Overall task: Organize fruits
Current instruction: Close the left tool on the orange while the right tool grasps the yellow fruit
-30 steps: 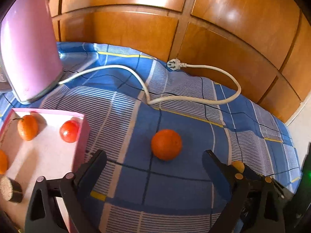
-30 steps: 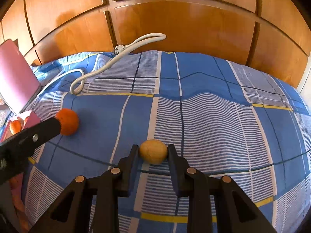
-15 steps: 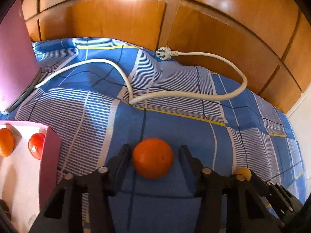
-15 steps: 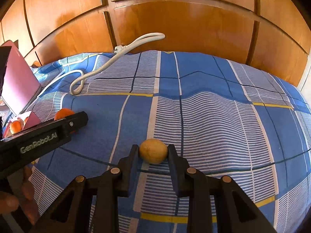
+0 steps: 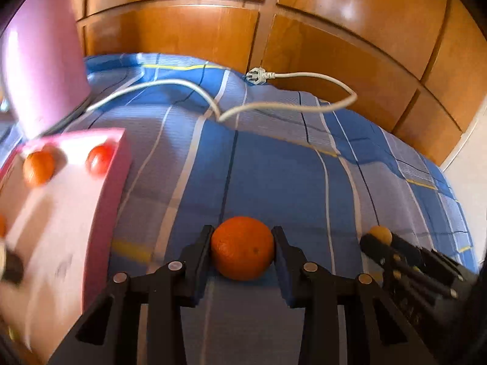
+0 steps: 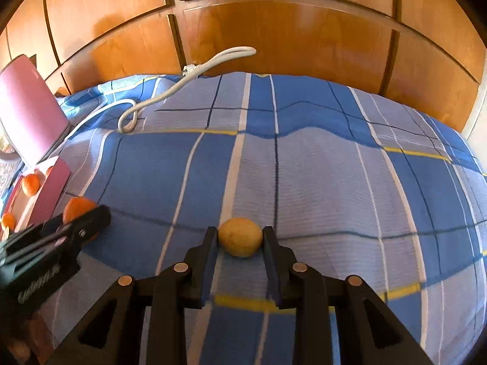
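Blue plaid bedding is spreading under both tongs, with wooden panelling rising behind it. Nearest, the left gripper is clamping the orange, its jaws having just been closing onto the fruit's two sides; the orange is round, showing no clear long axis. To its left a pink box is holding small fruits. The right gripper is clenching a yellowish oval fruit, whose long axis is lying crosswise between the fingers. Farther off, a white cord is trailing toward the panelling.
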The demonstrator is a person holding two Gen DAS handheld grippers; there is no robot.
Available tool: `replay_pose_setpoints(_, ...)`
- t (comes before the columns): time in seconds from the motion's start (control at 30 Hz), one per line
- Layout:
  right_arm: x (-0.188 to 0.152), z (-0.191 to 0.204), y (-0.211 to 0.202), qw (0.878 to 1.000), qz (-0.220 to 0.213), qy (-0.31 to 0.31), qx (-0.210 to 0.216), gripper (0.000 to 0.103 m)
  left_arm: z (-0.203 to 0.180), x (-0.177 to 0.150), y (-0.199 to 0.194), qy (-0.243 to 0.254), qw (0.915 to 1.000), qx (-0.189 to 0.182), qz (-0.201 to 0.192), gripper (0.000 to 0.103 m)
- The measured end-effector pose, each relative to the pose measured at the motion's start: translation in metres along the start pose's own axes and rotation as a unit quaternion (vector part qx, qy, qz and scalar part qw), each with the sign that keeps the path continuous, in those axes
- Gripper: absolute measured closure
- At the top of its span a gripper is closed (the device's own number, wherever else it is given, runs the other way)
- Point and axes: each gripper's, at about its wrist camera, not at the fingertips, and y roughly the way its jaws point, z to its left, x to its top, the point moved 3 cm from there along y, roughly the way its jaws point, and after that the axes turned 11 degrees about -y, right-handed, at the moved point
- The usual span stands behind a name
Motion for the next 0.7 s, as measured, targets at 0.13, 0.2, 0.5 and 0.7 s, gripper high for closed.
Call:
replay_pose_setpoints(0.13, -0.018, 0.000, -0.014, 1.000, 0.006, -0.004, 0.004, 0.073, 0.000, -0.030, -0.023, 0.011, 0.9999, 0.000, -0.004, 0.065)
replay_pose_setpoints(0.2, -0.027, 0.001, -0.022, 1.000, 0.007, -0.004, 0.005, 0.073, 0.000, -0.042, -0.030, 0.020, 0.9998, -0.001, -0.007, 0.065)
replay_pose_setpoints(0.5, -0.052, 0.002, -0.039, 1.000, -0.006, 0.011, 0.007, 0.073, -0.005, -0.058, -0.028, 0.051, 0.9985, 0.008, -0.015, 0.061)
replay_pose_setpoints(0.7, -0.051, 0.008, -0.037, 1.000, -0.002, -0.006, -0.017, 0.073, -0.003, -0.057, -0.028, 0.046, 0.9988, 0.000, -0.016, 0.061)
